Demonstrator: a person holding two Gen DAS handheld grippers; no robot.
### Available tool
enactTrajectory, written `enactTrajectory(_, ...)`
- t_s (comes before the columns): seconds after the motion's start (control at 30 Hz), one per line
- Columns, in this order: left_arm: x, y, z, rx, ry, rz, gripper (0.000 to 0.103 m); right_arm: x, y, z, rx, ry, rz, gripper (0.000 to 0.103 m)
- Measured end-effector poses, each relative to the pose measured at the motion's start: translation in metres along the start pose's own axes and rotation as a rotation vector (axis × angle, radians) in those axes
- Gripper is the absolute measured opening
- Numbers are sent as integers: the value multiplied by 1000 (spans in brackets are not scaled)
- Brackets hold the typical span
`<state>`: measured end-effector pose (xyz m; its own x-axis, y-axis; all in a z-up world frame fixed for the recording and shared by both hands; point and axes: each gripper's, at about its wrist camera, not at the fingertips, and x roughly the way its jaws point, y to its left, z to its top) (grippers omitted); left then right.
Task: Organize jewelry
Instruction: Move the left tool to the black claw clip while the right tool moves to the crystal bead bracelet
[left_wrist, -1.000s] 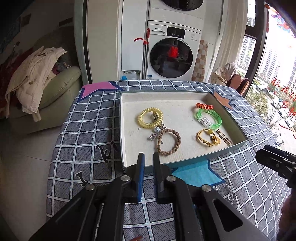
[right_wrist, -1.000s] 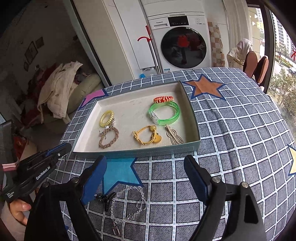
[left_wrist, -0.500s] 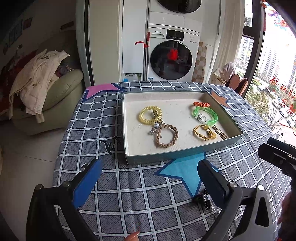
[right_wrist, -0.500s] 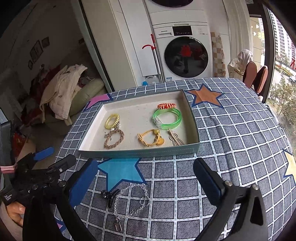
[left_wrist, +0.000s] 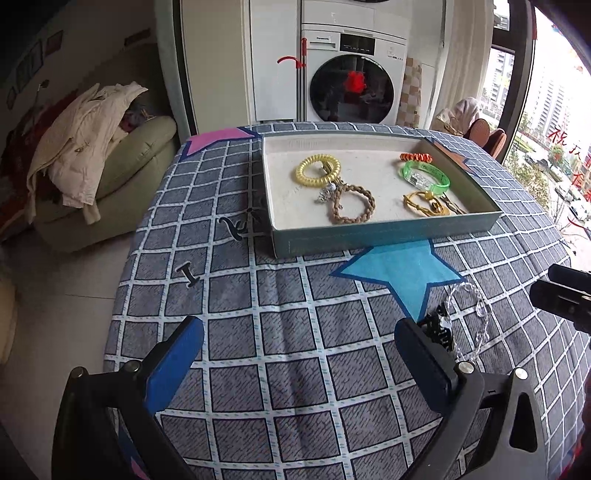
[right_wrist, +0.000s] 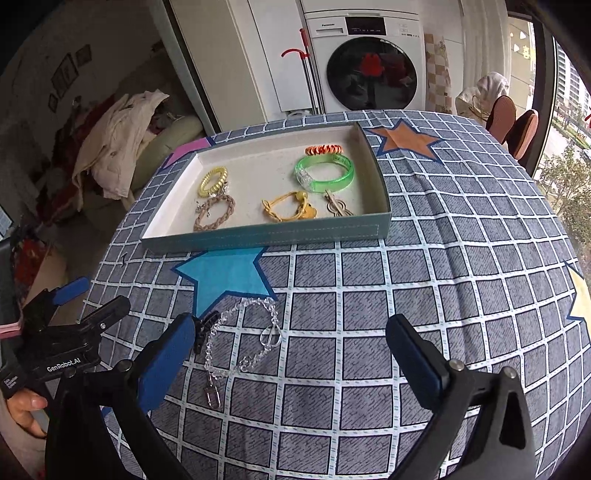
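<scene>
In the left wrist view the left tool stands fully released at the bottom of the frame, nothing between its blue pads. Its jaws have just been opening. The crystal bead chain lies on the checkered bench cloth at the lower right, touching a small black hair clip, just beside the right pad. The tray, in the upper middle, already carries several bracelets.

In the right wrist view the right tool is also wide apart and empty — its jaws too have just been opening. The chain sits lower left of centre, below the blue star. I judge it light, limp and slippery; it will sag and slide. A hold across the bunched beads seems safer than on a single strand — the clip is stiff and easier.
</scene>
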<state>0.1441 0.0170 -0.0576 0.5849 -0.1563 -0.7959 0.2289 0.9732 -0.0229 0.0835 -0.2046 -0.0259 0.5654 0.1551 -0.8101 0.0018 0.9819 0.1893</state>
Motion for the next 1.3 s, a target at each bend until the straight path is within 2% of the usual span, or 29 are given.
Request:
enactTrajectory(0.23, -8, -16, -14, 79, 28, -42, 103, 20, 4, -13, -37, 66, -48, 102)
enactTrajectory(0.47, -8, -23, -11, 89, 59, -77, 103, 36, 12, -12, -91, 97, -60, 75)
enactTrajectory(0.6, -8, -22, -10, 78, 64, -84, 103, 44, 19, -12, -124, 110, -61, 63)
enactTrajectory(0.67, -8, -21, -9, 65, 66, -90, 103, 47, 23, -14, -143, 118, -58, 60)
enactTrajectory(0.77, -8, -21, -8, 55, 69, -101, 103, 48, 31, -18, -204, 110, -100, 57)
enactTrajectory(0.83, -8, -24, -7, 56, 68, -107, 103, 47, 34, -21, -231, 102, -102, 50)
enactTrajectory(0.9, -7, -28, -5, 61, 68, -113, 103, 45, 35, -22, -238, 98, -103, 35)
enactTrajectory(1.0, -6, -36, -3, 68, 67, -124, 103, 43, 33, -23, -237, 96, -107, 20)
enactTrajectory(1.3, 6, -60, 6, 100, 83, -144, 103, 36, 15, -24, -193, 85, -126, 20)
